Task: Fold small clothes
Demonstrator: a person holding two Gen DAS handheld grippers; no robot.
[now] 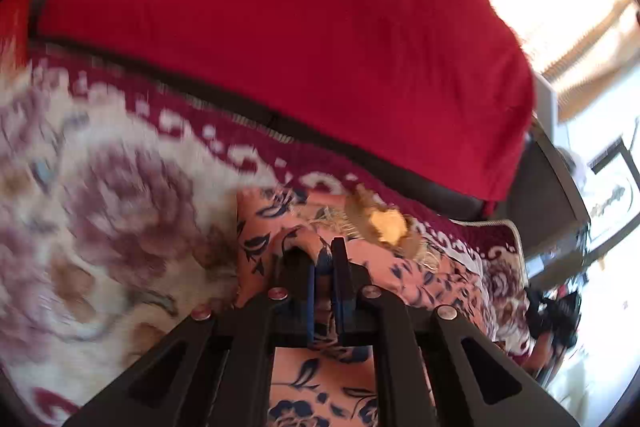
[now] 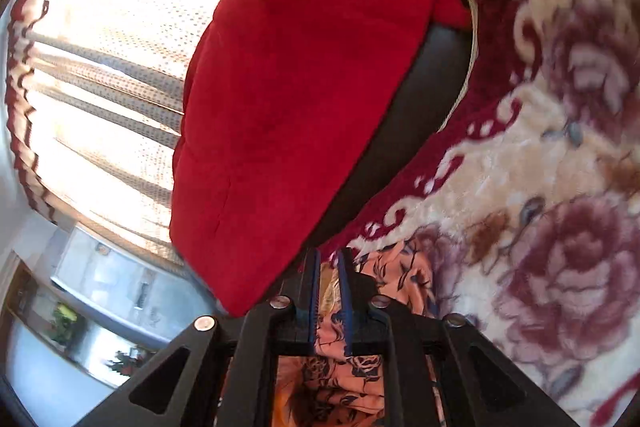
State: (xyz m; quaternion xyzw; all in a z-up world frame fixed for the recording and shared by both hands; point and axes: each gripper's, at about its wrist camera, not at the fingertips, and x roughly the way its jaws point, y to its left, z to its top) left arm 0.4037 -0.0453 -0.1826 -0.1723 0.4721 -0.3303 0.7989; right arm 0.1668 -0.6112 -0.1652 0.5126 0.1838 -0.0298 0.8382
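One small garment (image 1: pixel 400 263), peach cloth with dark blue flowers and a yellow straw-like ornament (image 1: pixel 384 223) on it, lies on the cream and maroon floral blanket (image 1: pixel 100 187), and you have it pinched at two places. Your left gripper (image 1: pixel 325 263) has its jaws drawn narrow on a raised fold of the cloth. Your right gripper (image 2: pixel 329 267) is likewise nearly closed, with the garment (image 2: pixel 404 271) bunched between its blue pads. Beyond lies a red cushion (image 1: pixel 280 27) on a dark seat (image 2: pixel 424 87), near a sunlit curtain (image 2: pixel 120 27).
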